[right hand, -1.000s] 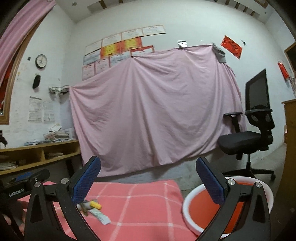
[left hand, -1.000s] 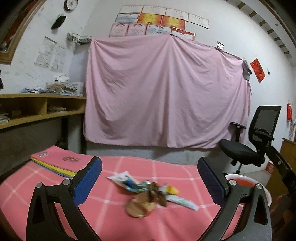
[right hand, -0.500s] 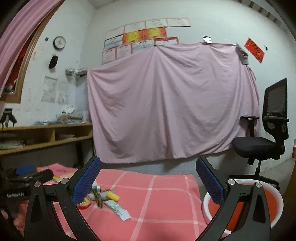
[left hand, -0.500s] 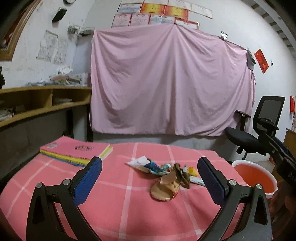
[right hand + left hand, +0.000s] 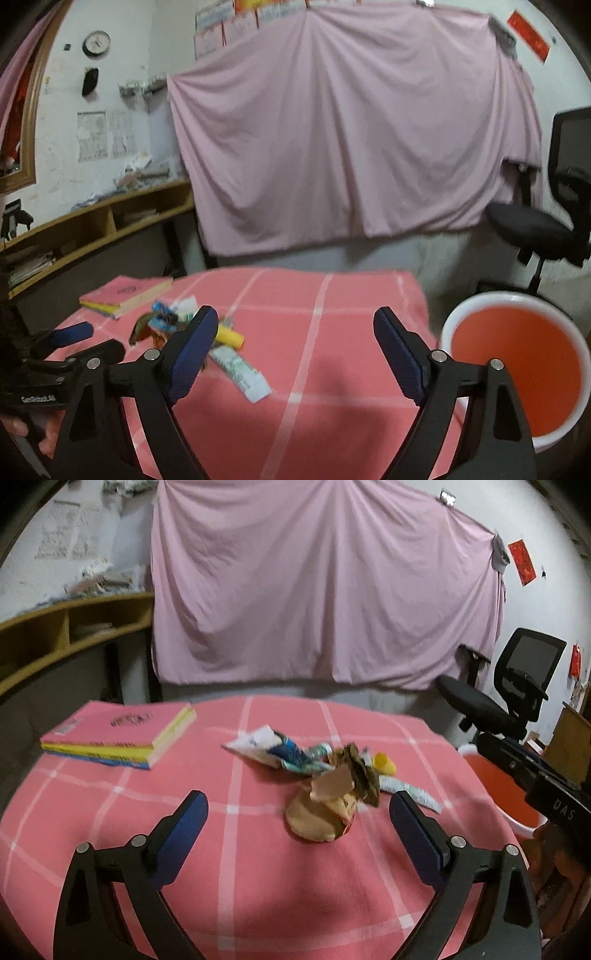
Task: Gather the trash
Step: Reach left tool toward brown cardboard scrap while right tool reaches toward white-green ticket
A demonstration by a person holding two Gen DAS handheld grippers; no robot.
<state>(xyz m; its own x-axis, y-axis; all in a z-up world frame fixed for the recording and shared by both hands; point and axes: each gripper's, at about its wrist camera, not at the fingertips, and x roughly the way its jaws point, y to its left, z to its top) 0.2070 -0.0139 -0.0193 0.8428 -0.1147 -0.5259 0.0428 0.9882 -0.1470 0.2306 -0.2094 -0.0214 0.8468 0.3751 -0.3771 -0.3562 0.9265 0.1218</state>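
A small heap of trash lies on the pink checked tablecloth [image 5: 236,878]: a crumpled brown paper cup [image 5: 325,812], torn wrappers [image 5: 273,747] and a white tube with a yellow cap [image 5: 384,765]. My left gripper [image 5: 296,801] is open just short of the cup, with nothing between its pads. In the right wrist view the tube [image 5: 236,363] lies by the left finger. My right gripper [image 5: 294,317] hovers over bare cloth to the right of the heap; its jaws are closing with nothing between them.
An orange basin with a white rim [image 5: 448,328] stands on the floor off the table's right edge. A stack of pink books [image 5: 118,738] lies at the table's far left. A black office chair [image 5: 517,686] stands behind the basin, and wooden shelves [image 5: 110,218] line the left wall.
Both views have tilted down and drawn closer to the table, so the trash heap looks larger and nearer. The right gripper's jaws have narrowed slightly.
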